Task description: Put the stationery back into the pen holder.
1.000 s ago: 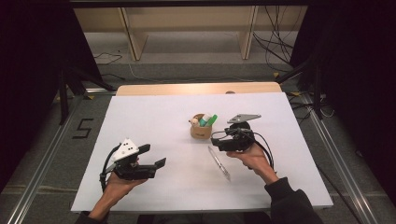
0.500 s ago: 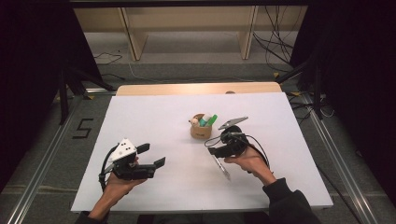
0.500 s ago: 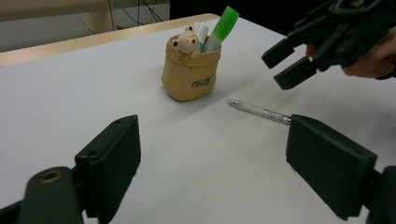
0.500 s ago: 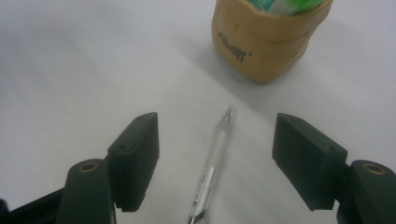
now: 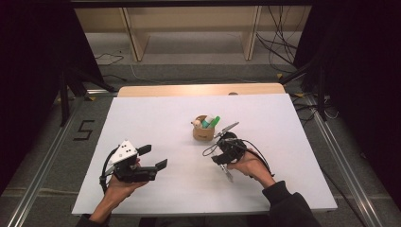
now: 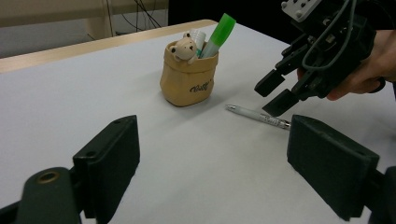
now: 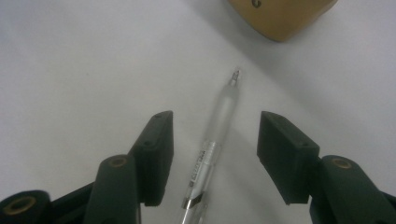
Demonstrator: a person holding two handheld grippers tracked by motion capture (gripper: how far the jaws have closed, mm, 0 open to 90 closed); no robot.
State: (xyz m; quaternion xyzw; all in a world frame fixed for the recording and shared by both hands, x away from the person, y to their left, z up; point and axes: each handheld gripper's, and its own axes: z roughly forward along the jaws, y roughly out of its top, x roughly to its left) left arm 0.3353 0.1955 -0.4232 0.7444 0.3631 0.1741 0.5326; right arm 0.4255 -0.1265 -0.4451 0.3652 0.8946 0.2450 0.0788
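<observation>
Nearby, tan pouch [image 6: 187, 74] beside pen [image 7: 216, 128], right hand-held gripper [image 7: 215, 154] closing, unclenched, astride it, left hand-held gripper [image 6: 212, 158] released.

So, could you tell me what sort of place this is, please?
Probably a lab recording bench: a white table with rails beside it, loose cables on the floor behind, and a person's hand-held gripper.

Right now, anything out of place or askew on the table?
One pen lies loose on the white table, apart from the tan holder where the other pens stand. The right gripper straddles it, jaws just closing, pads not touching yet. Nothing spilled or damaged.
</observation>
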